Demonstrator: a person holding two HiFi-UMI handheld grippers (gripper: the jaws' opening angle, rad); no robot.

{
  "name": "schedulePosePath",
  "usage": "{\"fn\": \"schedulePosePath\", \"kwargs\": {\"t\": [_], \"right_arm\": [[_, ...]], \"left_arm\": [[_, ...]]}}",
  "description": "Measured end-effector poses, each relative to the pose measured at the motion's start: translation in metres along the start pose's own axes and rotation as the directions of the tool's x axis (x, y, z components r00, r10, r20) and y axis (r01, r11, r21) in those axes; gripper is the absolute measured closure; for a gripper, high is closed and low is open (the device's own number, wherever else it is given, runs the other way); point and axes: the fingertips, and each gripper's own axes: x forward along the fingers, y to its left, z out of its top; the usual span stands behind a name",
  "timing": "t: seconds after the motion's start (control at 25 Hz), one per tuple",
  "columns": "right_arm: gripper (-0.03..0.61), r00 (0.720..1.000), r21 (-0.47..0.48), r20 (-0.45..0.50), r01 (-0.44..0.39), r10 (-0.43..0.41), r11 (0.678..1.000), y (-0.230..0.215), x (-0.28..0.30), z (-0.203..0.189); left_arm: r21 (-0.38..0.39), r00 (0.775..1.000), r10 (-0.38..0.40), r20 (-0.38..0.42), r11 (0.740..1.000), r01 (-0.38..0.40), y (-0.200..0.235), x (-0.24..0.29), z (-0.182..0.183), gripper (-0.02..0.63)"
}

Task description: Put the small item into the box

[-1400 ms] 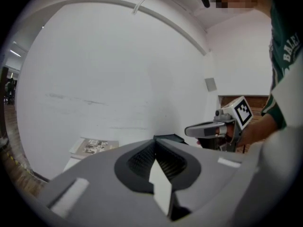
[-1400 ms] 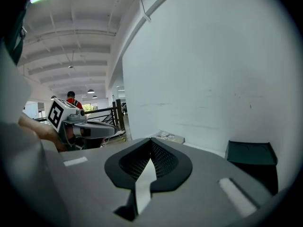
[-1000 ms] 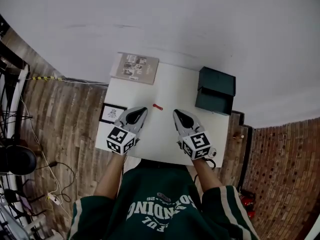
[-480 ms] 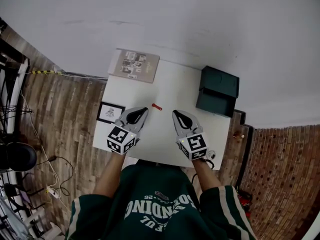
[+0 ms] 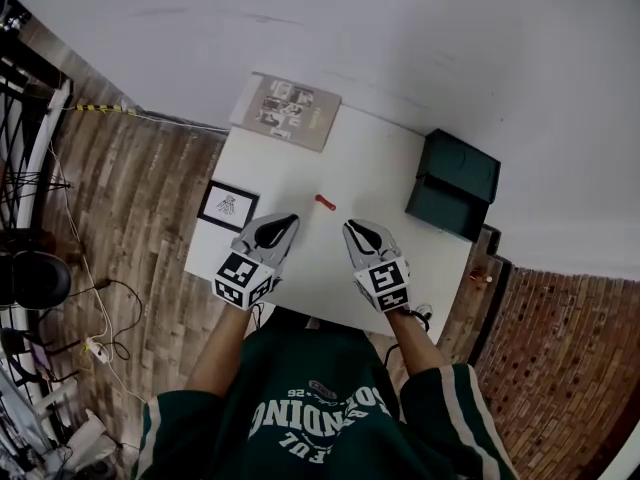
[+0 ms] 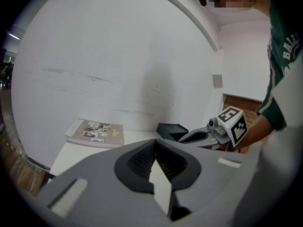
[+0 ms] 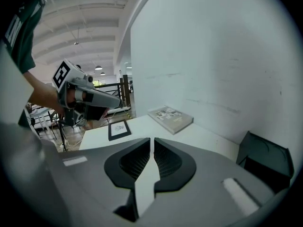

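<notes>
A small red item (image 5: 326,203) lies on the white table (image 5: 370,163), just beyond the two grippers and between them. The dark green box (image 5: 455,185) stands open at the table's far right corner, its lid raised; it shows too in the left gripper view (image 6: 171,130) and the right gripper view (image 7: 262,160). My left gripper (image 5: 289,219) hovers over the near part of the table, jaws shut and empty (image 6: 154,144). My right gripper (image 5: 349,227) hangs beside it, likewise shut with nothing in it (image 7: 152,140). Neither gripper view shows the red item.
A book (image 5: 287,110) lies at the table's far left corner. A black-framed picture (image 5: 228,206) sits at the left edge, beside the left gripper. Wooden floor surrounds the table, with cables and a chair (image 5: 35,278) at the left. A white wall rises behind.
The head camera has shifted, so the table sits more slanted in the picture. Both grippers keep about the same places over the near part of the table and stay shut.
</notes>
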Motion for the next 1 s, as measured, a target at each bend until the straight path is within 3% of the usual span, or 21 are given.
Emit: {"fn": "schedulePosePath", "kwargs": {"t": [0.2,0.44,1.0], "right_arm": [[0.501,0.992,-0.023,-0.112,-0.062,0.059,0.998,0.003,0.024,-0.025],[0.46,0.971,-0.076,-0.218,-0.12,0.1,0.99,0.003,0.055,-0.046],[0.46,0.889,-0.1,-0.436,-0.203,0.14,0.974,-0.013,0.122,-0.099]], "left_arm": [[-0.026,0.999,0.047,-0.003,0.999,-0.047,0.005,-0.012,-0.01,0.561],[-0.053,0.996,0.086,-0.01,0.995,-0.086,0.012,-0.026,-0.02,0.561],[-0.092,0.987,0.162,-0.025,0.982,-0.163,0.022,-0.057,-0.037,0.561]]}}
